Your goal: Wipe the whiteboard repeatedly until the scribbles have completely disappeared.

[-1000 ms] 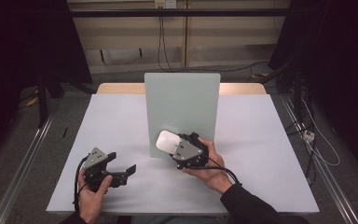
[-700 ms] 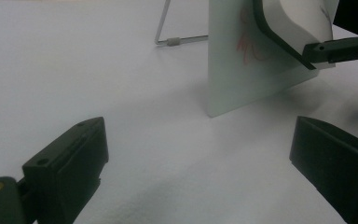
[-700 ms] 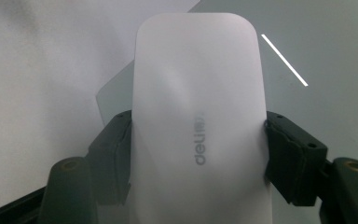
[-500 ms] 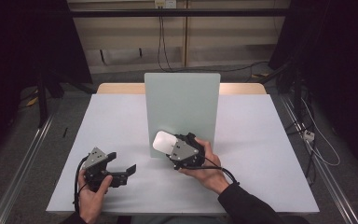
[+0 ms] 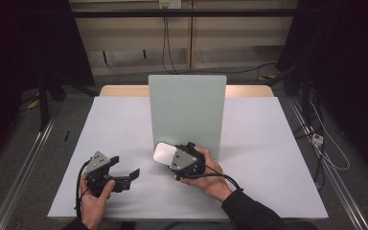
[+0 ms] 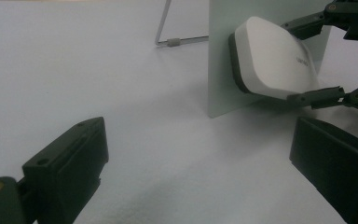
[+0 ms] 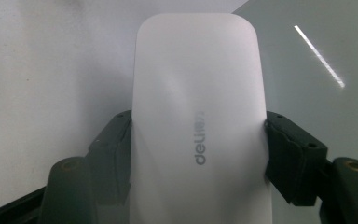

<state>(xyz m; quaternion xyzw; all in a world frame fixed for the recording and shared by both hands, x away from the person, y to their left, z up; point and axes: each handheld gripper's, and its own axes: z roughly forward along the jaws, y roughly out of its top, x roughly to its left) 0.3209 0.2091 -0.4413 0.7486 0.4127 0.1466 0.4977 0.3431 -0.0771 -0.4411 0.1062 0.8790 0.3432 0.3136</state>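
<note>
Your right claw is clamped on the white eraser block (a rounded-corner slab with a dark felt-like underside, brand lettering on the white face), jaws bearing on its two long side edges near the rear half. The block sits raised off the desk, against the lower left part of the upright pale-green board; in the left gripper view the dark underside appears pressed to, or just at, the board face.

Handling, as a judgement: light, a stiff plastic shell, smooth and likely a bit slippery on the white face, with a softer pad beneath. The side-edge hold you have looks the right one; flat parallel walls, squarely seated between the pads.

Orientation: the long axis runs straight out of the right claw, the free end pointing away from your hand, toward the left edge of the board. White face out, pad toward the board.

Your left claw rests low at the desk, jaws wide apart, holding nothing, well apart from the block.
</note>
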